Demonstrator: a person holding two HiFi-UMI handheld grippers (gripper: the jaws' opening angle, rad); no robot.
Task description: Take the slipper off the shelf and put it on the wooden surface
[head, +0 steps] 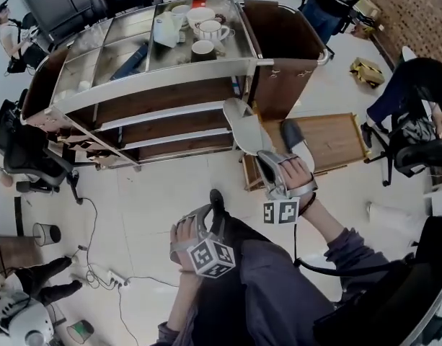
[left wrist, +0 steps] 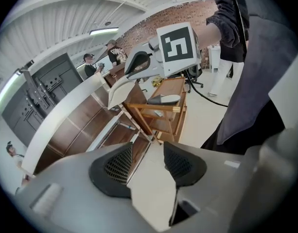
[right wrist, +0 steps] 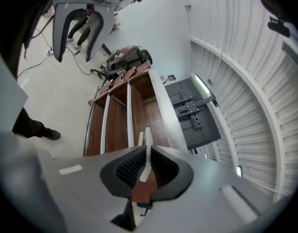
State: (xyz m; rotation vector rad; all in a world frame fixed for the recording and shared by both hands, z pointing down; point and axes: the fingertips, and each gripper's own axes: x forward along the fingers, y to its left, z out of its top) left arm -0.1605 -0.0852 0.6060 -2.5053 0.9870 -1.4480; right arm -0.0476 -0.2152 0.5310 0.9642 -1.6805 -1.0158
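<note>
Out front of the shelf [head: 170,85], my right arm is stretched forward. Right gripper [head: 266,163] jaws are clenched on the slipper [head: 241,125], which is airborne just beside the wooden surface [head: 336,139]. Left gripper [head: 206,225] is tucked near my torso, jaws apart and empty. Pale floor [head: 148,193], office chair [head: 29,157] nearby.

I'm working in what looks like a lab or studio space, not a home: pale tiled floor [head: 148,193], rolling office chairs [head: 24,157], a power strip [head: 114,276] with loose cables, dark metal cabinets [head: 62,2], a brick wall [head: 415,9], a ribbed white ceiling [right wrist: 251,91], and a wooden shelf unit [head: 163,99] holding cups [head: 205,47] mid-room.
</note>
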